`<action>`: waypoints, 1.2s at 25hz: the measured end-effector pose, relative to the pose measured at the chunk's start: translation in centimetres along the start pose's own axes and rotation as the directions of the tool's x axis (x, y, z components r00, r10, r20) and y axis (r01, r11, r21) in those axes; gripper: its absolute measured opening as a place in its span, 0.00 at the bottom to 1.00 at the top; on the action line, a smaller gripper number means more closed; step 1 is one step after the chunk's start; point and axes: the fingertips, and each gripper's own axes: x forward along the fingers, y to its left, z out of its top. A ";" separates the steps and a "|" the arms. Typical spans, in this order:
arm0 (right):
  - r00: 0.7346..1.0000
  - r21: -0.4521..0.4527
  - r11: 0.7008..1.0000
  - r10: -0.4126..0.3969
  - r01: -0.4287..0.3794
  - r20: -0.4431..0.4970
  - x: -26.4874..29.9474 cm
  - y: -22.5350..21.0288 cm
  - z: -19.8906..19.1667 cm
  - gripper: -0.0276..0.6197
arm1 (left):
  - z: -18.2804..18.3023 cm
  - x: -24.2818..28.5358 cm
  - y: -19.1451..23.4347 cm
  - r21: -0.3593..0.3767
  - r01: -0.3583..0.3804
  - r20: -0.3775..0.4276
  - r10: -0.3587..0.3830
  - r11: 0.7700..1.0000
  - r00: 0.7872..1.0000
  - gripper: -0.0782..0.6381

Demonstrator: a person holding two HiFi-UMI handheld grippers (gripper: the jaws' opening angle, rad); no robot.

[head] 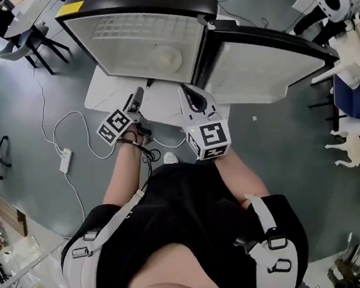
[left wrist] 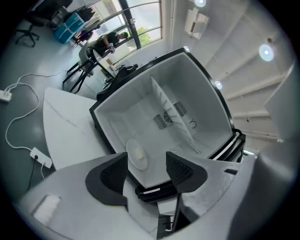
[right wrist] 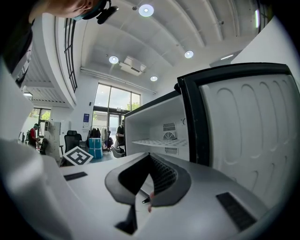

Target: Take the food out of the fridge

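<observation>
A small black-framed fridge [head: 145,20] stands open, its door [head: 268,64] swung out to the right. On the fridge floor lies a white plate with a pale piece of food [head: 169,57], also seen in the left gripper view [left wrist: 137,154]. My left gripper [left wrist: 147,165] is open just outside the fridge mouth, and the plate sits beyond its jaws, untouched. In the head view the left gripper [head: 137,101] is at the fridge's front edge. My right gripper [right wrist: 149,155] is shut and empty, beside the left one [head: 190,96], facing the door's hinge side.
The fridge rests on a low white board [head: 105,90]. A wire shelf [right wrist: 157,142] crosses the fridge interior. A power strip with its cable [head: 65,162] lies on the floor at left. Chairs stand at the far left, and a blue box [head: 356,95] is at the right.
</observation>
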 end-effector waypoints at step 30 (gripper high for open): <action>0.983 0.080 0.982 -0.162 0.169 -0.088 -7.2 -8.2 -2.7 0.05 | -6.7 17.0 10.0 -0.361 -0.292 -0.137 0.259 0.886 0.956 0.52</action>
